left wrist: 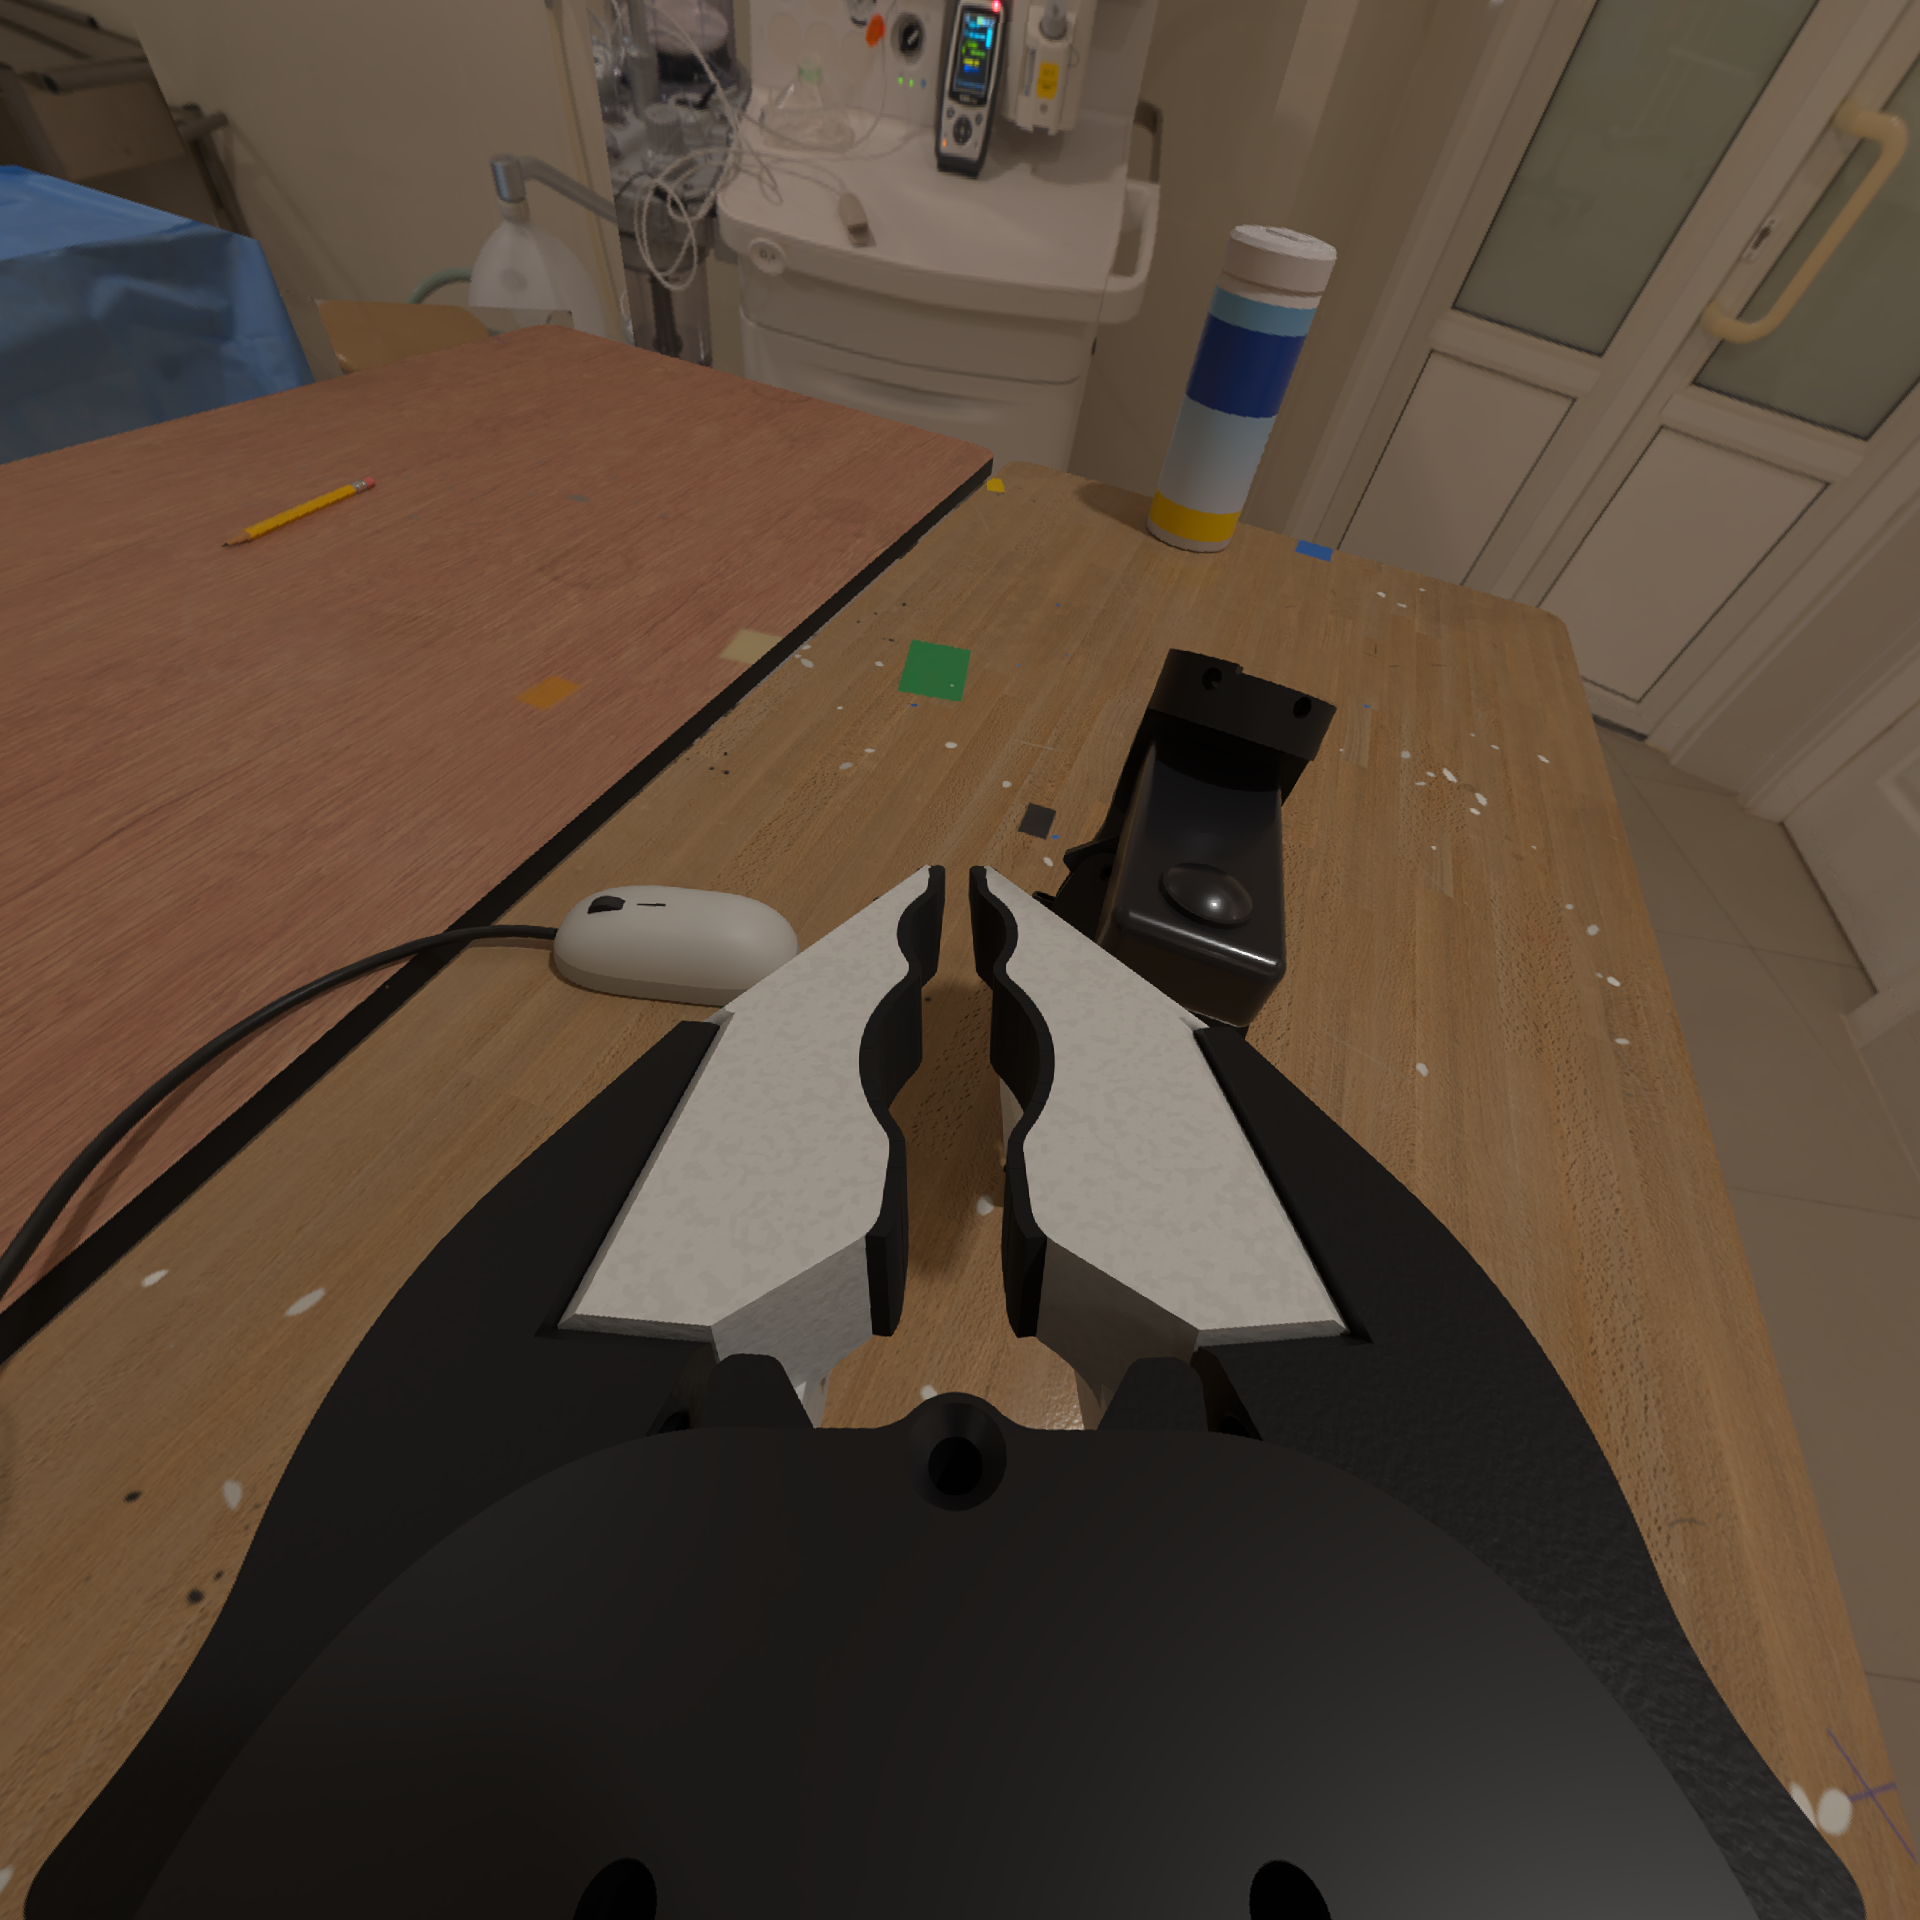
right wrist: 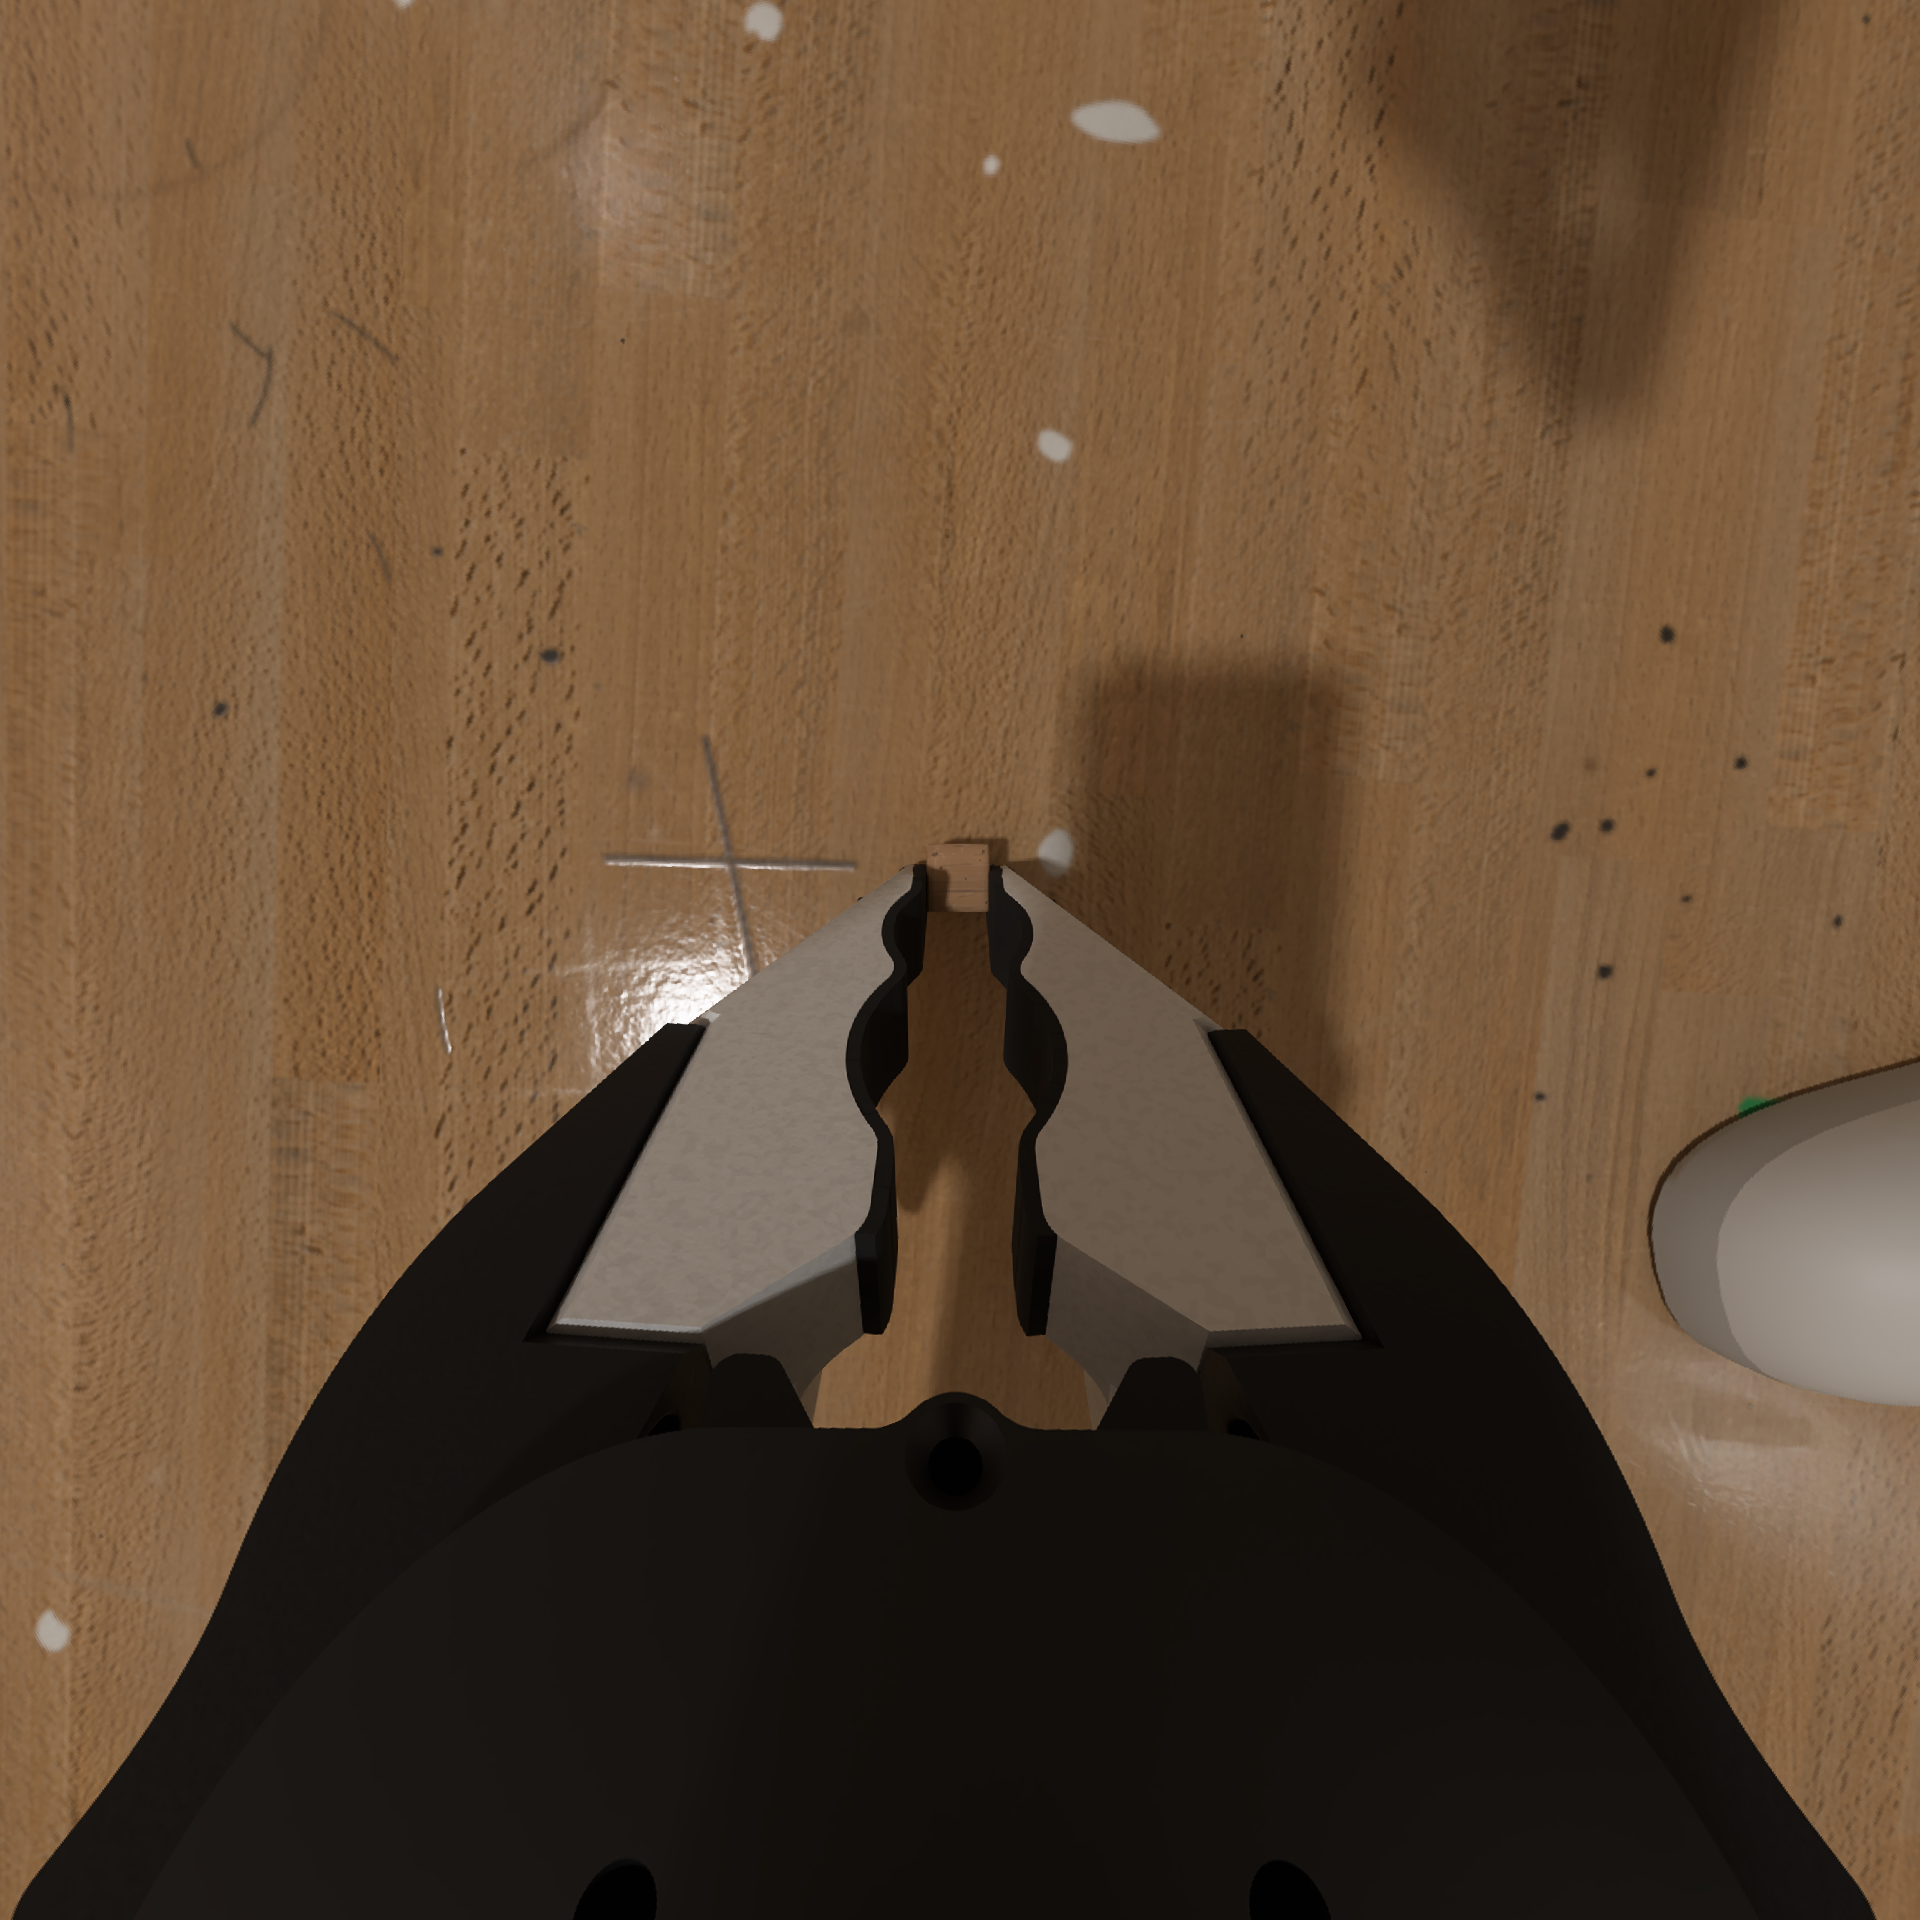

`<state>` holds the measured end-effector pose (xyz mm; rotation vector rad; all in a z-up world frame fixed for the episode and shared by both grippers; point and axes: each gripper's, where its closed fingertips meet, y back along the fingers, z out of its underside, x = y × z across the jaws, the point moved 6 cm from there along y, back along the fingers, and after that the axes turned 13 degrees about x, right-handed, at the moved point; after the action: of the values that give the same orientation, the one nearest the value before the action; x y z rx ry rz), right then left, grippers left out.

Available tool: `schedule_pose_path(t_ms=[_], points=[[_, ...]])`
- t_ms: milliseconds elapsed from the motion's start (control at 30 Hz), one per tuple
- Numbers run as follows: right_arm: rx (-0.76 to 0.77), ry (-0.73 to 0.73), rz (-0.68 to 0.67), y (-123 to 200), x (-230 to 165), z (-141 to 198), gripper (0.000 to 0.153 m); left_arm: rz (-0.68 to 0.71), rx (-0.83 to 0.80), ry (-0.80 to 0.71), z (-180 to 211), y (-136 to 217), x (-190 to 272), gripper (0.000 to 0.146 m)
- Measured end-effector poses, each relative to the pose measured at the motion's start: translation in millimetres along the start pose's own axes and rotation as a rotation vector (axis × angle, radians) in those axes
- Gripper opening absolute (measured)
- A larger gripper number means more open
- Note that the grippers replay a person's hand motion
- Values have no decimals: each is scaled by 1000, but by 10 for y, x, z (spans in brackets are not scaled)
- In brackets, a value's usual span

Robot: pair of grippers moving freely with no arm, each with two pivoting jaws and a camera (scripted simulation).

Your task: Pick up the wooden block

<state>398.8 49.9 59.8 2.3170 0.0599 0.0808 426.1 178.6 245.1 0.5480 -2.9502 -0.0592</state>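
Note:
The wooden block (right wrist: pixel 958 871) is a small pale cube pinched between the tips of my right gripper (right wrist: pixel 957 883), which is shut on it and points straight down at the light wooden table (right wrist: pixel 520 520). The gripper's shadow falls on the table just beyond it. In the left wrist view the right gripper (left wrist: pixel 1195 883) shows as a black body standing nose-down on the table; the block is hidden there. My left gripper (left wrist: pixel 957 883) is shut and empty, hovering above the table just left of the right gripper.
A white wired mouse (left wrist: pixel 675 940) lies left of my left fingers and shows at the right edge of the right wrist view (right wrist: pixel 1808 1247). A tall striped bottle (left wrist: pixel 1242 395) stands at the far edge. A pencil (left wrist: pixel 301 511) lies on the reddish board (left wrist: pixel 364 675).

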Motion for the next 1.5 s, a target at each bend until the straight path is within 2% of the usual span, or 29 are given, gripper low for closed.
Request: schedule_pose_path(t_ms=[167, 233, 367, 533, 600, 667, 833, 933, 1100, 1500], points=[[12, 11, 4, 14, 12, 9, 11, -5, -16, 0, 40, -23, -28, 5], [47, 16, 28, 114, 27, -25, 11, -23, -44, -10, 92, -43, -70, 5], [290, -29, 125, 726, 65, -284, 11, -12, -123, -22, 260, -161, -123, 4], [614, -180, 236, 1627, 25, -468, 11, 189, -137, 50, 482, -509, 22, 4], [684, -220, 239, 1830, -7, -463, 11, 247, -150, 74, 571, -646, 100, 4], [693, -248, 248, 1925, -23, -438, 11, 278, -184, 58, 667, -757, 168, 4], [601, -204, 210, 1857, -62, -361, 11, 317, -290, -22, 843, -912, 333, 4], [526, -116, 160, 1744, -116, -303, 11, 344, -346, -103, 894, -918, 411, 4], [508, -38, 100, 1619, -143, -251, 11, 368, -446, -211, 958, -880, 497, 4], [504, 6, 67, 1495, -124, -208, 11, 400, -430, -209, 937, -896, 573, 4]])
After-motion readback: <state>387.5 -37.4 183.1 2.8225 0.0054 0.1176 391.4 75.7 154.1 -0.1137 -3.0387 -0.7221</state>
